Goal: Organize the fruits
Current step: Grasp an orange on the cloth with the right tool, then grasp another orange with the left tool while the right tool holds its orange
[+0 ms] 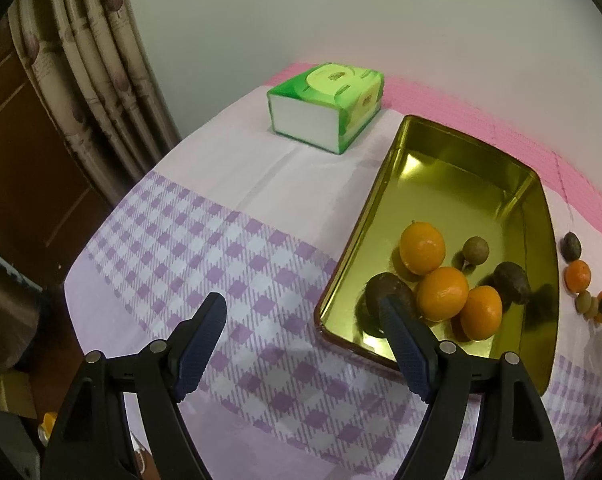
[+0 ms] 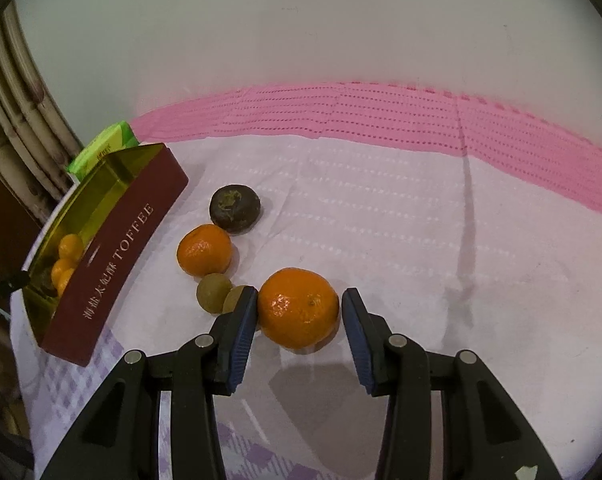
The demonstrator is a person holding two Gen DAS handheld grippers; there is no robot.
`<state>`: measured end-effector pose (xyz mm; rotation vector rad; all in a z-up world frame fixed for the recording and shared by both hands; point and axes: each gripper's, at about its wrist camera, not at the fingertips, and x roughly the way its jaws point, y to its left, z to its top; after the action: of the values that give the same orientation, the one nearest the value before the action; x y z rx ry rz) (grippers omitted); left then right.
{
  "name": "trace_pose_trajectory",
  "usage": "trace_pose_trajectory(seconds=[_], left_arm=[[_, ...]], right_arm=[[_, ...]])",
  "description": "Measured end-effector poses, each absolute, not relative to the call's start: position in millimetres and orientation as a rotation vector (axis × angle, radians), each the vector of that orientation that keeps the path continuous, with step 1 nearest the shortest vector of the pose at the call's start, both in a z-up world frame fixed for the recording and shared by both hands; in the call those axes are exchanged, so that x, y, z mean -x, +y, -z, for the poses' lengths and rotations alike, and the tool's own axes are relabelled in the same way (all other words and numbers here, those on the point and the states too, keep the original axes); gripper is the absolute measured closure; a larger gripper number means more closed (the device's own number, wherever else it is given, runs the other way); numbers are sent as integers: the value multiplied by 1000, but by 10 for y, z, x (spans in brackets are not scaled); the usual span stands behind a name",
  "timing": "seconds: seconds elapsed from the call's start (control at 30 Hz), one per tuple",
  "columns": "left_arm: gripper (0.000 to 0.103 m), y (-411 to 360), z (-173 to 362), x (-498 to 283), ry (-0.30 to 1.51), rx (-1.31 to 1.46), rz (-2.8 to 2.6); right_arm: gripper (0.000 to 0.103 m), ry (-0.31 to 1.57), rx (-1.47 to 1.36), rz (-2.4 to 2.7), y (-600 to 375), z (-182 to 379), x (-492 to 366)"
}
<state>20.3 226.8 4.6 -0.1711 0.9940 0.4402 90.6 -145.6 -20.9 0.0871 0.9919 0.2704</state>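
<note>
Right gripper (image 2: 299,306) spread around an orange mandarin (image 2: 298,307) on the table (image 2: 381,220), left pad touching it, left gripper (image 1: 303,314) spread and empty, gold tin (image 1: 453,184) holding six fruits

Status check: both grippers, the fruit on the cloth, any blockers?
Left gripper open, empty, by the tin. Right gripper straddles an orange, a gap showing on one side. Small green fruit crowds its left finger.
</note>
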Motion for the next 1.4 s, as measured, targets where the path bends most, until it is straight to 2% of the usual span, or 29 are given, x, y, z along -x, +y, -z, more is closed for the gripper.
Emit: trace_pose_trajectory(seconds=[0.7, 1.4], left_arm=[[24, 1571, -424, -474, 935, 106, -255], [24, 486, -251, -1016, 979, -6, -29]], right_arm=[[64, 931, 124, -191, -1433, 143, -839], [64, 932, 80, -131, -1895, 206, -903]])
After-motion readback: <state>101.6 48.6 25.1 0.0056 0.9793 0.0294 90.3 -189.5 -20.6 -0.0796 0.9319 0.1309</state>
